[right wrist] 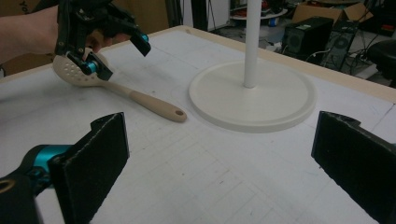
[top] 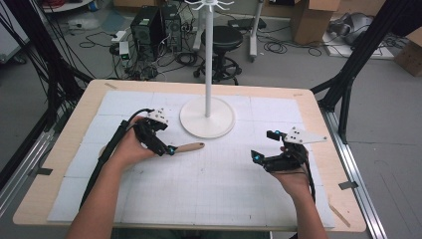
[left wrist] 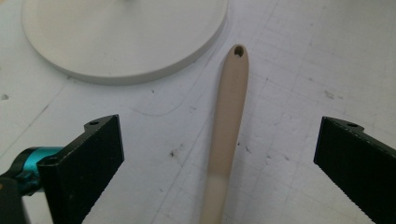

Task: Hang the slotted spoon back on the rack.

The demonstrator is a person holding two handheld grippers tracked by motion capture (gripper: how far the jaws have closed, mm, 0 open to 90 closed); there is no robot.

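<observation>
White-matted bench [top: 209, 189], frame centre: left gripper [left wrist: 219, 154] jaws wide, straddling slotted spoon [left wrist: 229, 121] handle for pickup; right gripper [right wrist: 219, 163] open, idle.

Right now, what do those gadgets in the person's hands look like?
Both are black. The left gripper and right gripper each have two flat, ridged black fingers, teal parts at the joints, a pale three-cornered plate on top and a black trailing cable. The forearms are bare, no sleeves showing.

grey floor [top: 383, 149] strewn with cables, a black stool [top: 221, 37], computer towers [top: 157, 25], cardboard boxes [top: 311, 20], black frame legs [top: 356, 64] beside the wooden-edged surface [top: 318, 119].
</observation>
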